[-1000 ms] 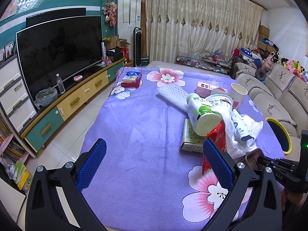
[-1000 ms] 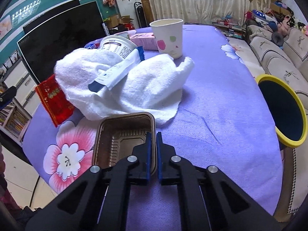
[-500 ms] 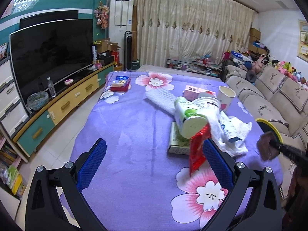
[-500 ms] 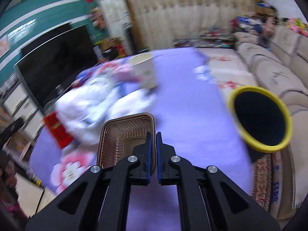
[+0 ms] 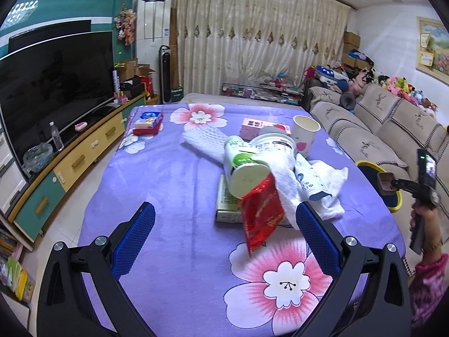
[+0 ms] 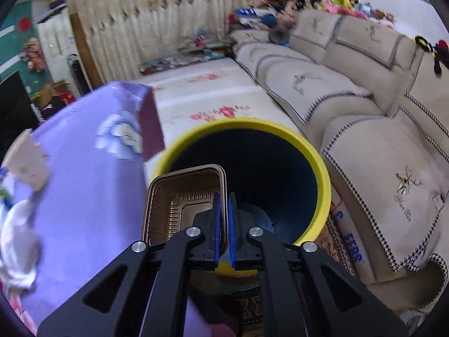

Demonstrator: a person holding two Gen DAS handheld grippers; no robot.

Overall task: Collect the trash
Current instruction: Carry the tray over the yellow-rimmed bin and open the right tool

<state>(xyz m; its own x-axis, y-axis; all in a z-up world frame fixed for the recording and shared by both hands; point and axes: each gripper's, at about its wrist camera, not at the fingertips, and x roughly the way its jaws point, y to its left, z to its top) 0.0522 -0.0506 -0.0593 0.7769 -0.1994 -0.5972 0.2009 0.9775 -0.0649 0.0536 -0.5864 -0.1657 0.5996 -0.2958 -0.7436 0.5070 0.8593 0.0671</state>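
Swung off the purple flowered table, the right gripper (image 6: pixel 223 224) now holds 1 brown ribbed plastic tray (image 6: pixel 183 200), clamped by its rim, over the near-left rim of 1 yellow-rimmed dark bin (image 6: pixel 317 163); released there, it might catch the rim and fall outside. Left view: left gripper (image 5: pixel 224 236), jaws apart and empty, faces 1 red foil wrapper (image 5: pixel 262 213), 1 white paper cup (image 5: pixel 306 132), 1 white towel (image 5: pixel 314 185).

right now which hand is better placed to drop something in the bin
Right. The right gripper is shut on the brown tray over the yellow-rimmed bin; the left gripper is open, empty, over the table.
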